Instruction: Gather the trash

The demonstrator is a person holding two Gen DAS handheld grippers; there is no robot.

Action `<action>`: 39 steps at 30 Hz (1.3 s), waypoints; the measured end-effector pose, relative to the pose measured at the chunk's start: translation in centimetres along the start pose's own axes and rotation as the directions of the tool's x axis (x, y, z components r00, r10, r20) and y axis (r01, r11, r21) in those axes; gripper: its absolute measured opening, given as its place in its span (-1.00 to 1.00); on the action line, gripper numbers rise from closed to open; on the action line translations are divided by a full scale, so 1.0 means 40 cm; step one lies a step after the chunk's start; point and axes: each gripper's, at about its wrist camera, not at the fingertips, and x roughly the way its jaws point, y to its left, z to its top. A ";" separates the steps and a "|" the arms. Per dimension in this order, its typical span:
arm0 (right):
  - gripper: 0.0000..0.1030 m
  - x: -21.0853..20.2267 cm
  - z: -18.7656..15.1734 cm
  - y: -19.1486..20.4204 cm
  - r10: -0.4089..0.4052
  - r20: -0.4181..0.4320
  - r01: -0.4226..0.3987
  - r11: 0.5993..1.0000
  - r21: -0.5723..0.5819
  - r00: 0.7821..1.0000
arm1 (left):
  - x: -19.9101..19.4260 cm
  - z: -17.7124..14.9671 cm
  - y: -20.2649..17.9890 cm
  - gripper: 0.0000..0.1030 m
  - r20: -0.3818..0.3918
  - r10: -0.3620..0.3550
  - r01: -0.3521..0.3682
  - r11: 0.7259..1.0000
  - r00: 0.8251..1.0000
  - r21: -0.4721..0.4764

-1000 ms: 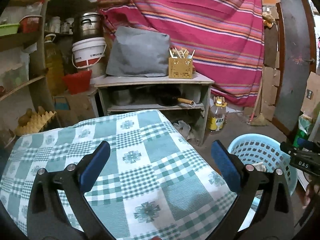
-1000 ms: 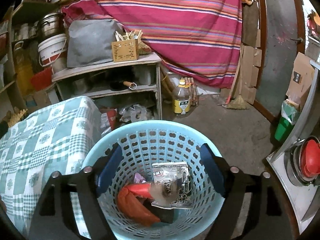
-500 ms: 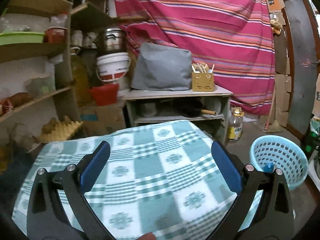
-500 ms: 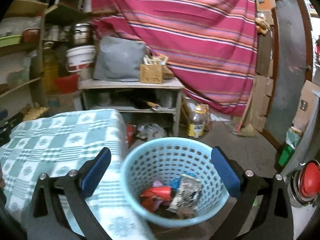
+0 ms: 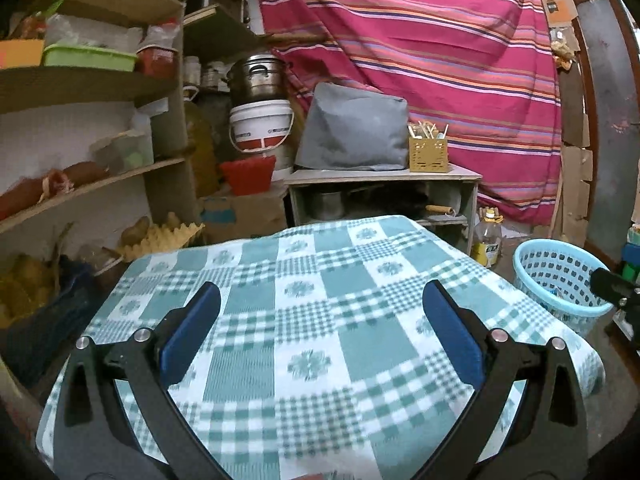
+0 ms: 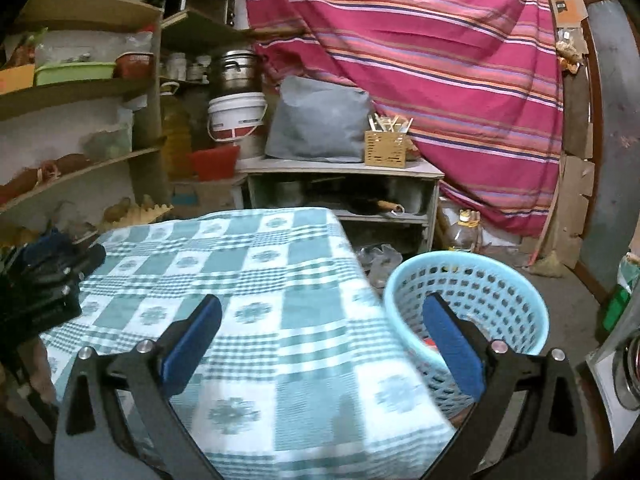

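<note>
Both my left tongs (image 5: 320,328) and right tongs (image 6: 320,328) are spread, empty, over the checked bench (image 6: 260,280). Trash sits in the blue basket (image 6: 500,292), lower right. I should scan the cloth slowly for leftovers.

woven checked cloth (image 5: 320,320) covers the table, beside a perforated pale-blue plastic basket (image 6: 500,300) and metal pot (image 5: 258,76)

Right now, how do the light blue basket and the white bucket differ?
The light blue basket stands on the floor beside the checked table; the white bucket sits higher, back by the shelves. The basket's wall is perforated all over; the bucket's wall is solid, with a red band. The basket's mouth is open, while a metal pot sits on the bucket. Both are round plastic containers standing upright.
</note>
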 end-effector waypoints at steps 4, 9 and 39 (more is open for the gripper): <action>0.91 -0.008 -0.026 0.058 -0.024 0.019 0.025 0.999 -0.041 1.000 | -0.021 -0.043 0.021 0.90 -0.013 0.014 -0.014 0.999 1.000 -0.031; 0.91 0.003 -0.045 0.086 -0.053 0.012 0.054 0.997 -0.049 0.999 | -0.029 -0.080 0.056 0.90 -0.044 0.043 -0.047 0.994 0.998 -0.094; 0.91 0.022 -0.048 0.145 -0.112 0.036 0.114 0.990 -0.079 0.993 | 0.000 -0.085 0.059 0.90 -0.062 0.049 -0.055 0.994 0.997 -0.092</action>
